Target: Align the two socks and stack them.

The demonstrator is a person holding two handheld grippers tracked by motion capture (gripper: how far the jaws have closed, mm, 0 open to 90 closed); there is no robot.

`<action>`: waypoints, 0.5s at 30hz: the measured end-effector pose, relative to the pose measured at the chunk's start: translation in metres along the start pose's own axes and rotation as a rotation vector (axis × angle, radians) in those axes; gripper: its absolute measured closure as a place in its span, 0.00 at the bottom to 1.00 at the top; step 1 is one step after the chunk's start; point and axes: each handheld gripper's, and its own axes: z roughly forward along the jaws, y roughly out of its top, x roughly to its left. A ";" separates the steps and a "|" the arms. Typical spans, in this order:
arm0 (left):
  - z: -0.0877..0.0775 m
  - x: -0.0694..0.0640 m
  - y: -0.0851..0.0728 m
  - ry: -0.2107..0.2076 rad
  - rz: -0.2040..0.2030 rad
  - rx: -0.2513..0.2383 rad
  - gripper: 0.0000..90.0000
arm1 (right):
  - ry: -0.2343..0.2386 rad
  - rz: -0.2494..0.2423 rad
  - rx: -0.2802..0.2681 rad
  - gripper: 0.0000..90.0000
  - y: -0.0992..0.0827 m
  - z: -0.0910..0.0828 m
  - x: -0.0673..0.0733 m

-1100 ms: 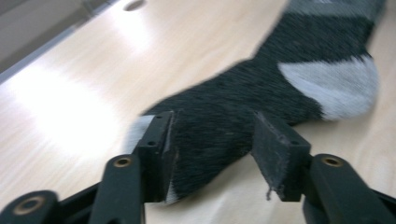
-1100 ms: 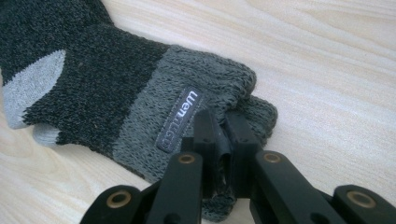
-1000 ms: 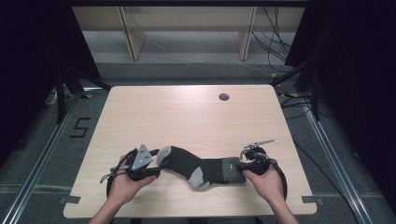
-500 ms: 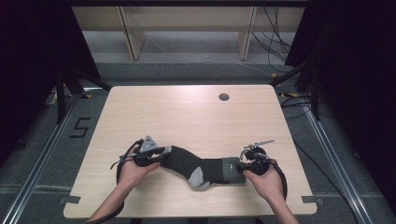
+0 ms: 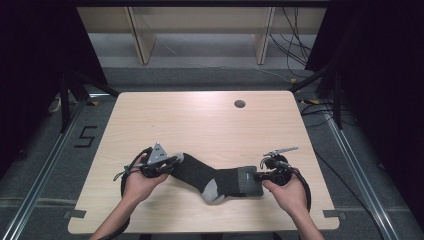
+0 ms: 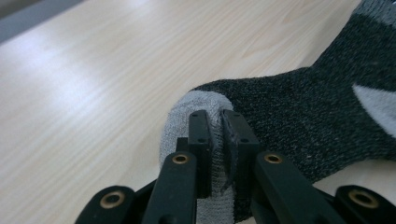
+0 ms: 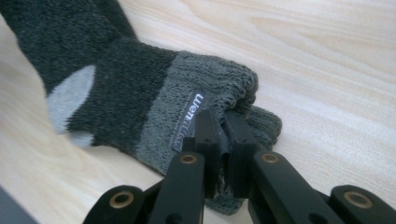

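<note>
A dark grey sock with a light grey toe, heel and cuff lies stretched across the near part of the table. My left gripper is shut on the light grey toe; its jaws have just been closing and now pinch the fabric. My right gripper is shut on the ribbed cuff, with the knit bunched between its jaws. The sock hangs between the two grippers, its light heel patch toward the near edge.
A round cable hole sits in the far part of the tabletop. Dark curtains stand at both sides, and shelving legs and cables are beyond the far edge. A hand holds each gripper from the near edge.
The left gripper's jaws went from open over the toe to shut on it, and the hand shifted slightly with the sock. The right gripper kept its grip and stayed put.
</note>
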 end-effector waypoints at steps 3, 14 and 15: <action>-0.006 -0.003 0.006 -0.010 0.004 -0.016 0.91 | 0.023 0.024 -0.005 0.96 0.002 -0.011 0.005; 0.000 -0.006 0.009 -0.032 -0.003 0.014 0.91 | 0.042 -0.002 -0.013 0.96 0.002 -0.024 -0.006; 0.003 -0.006 0.008 -0.034 -0.007 0.019 0.91 | 0.044 0.022 -0.006 0.96 0.001 -0.022 -0.006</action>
